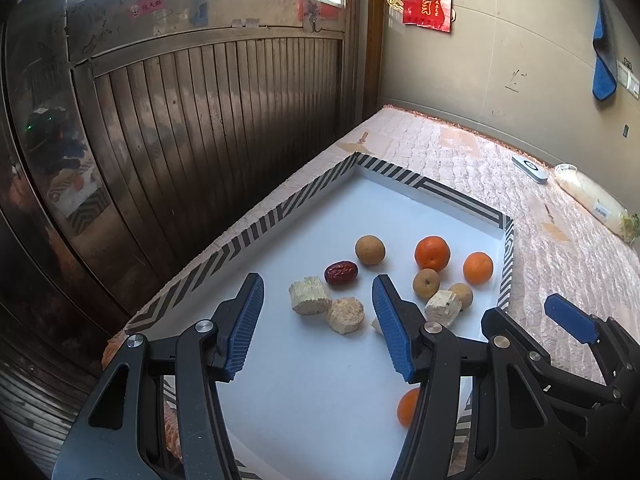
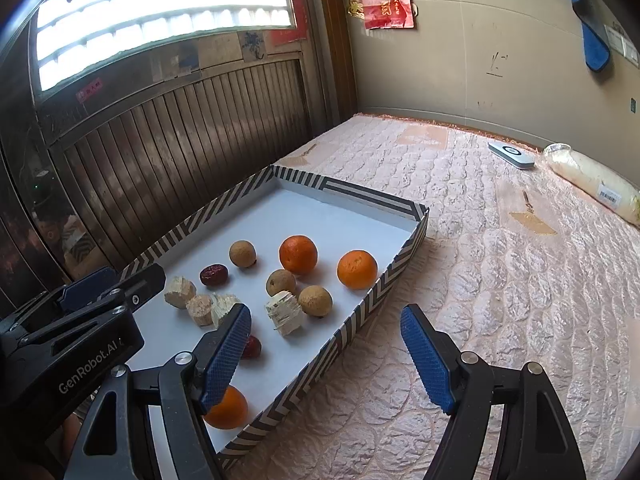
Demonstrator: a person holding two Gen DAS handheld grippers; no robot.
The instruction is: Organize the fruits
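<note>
Looking through the left wrist view, we note the left gripper (image 1: 318, 300) spread wide and empty, hovering over the striped tray (image 1: 256, 232) that sits on the quilted bed (image 1: 560, 248). Between its fingers lie two pale cut chunks (image 1: 310, 295), with a red date (image 1: 341, 272) just beyond. Two oranges (image 1: 432, 253) and several brown round fruits (image 1: 370, 249) sit farther right; a third orange (image 1: 408, 407) shows partly behind the right finger.

Through the right wrist view, the right gripper (image 2: 326, 324) is also open and holds nothing; its left finger hangs over the tray, its right finger over the bed outside the tray wall (image 2: 360, 320). A second date (image 2: 252, 347) peeks from behind the left finger.

Risk, as we judge it: the fruits lie loose and close together, so closing on one may nudge round neighbours rolling. The soft bed may let the tray tilt if pressed. The right gripper, straddling the wall, could catch it.
</note>
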